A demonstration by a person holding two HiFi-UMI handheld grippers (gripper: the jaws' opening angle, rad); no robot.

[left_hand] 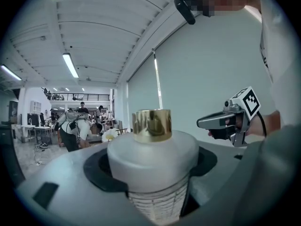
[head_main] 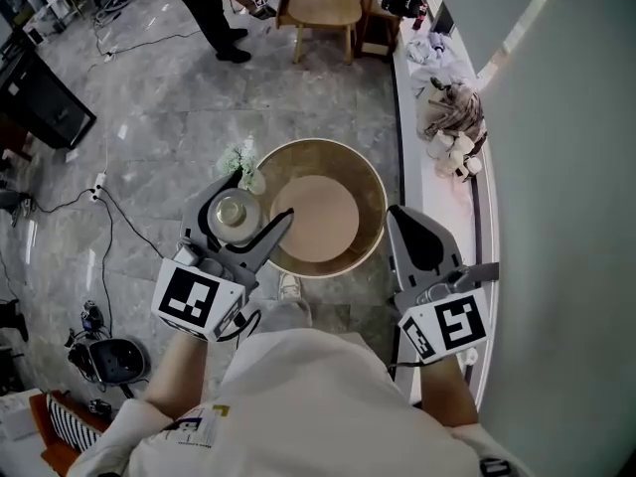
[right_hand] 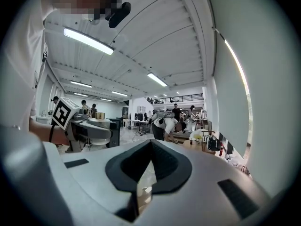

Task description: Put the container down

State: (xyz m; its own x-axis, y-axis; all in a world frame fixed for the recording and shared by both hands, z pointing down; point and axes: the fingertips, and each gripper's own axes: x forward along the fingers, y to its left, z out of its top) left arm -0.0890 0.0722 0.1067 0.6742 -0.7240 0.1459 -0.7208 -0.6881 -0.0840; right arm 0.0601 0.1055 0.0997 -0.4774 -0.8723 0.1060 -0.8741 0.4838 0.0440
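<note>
Left gripper (head_main: 246,229) clamped on the white, gold-capped container (left_hand: 151,149), carried upright above the near-left rim of the round wooden table (head_main: 370,182) — not yet set down. Right gripper (head_main: 409,229) alongside, jaws together, empty — likely just keeping clear. Beyond, a small wooden table (head_main: 326,3)

A round wooden table (head_main: 318,217) stands on grey stone floor (head_main: 169,97); rim raised.

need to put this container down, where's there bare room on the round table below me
The round table's whole inner disc is bare, bordered all round by its raised rim. It is crowded only by the left rim, where white flowers sit beside the held container. The wall ledge at right is cluttered.
</note>
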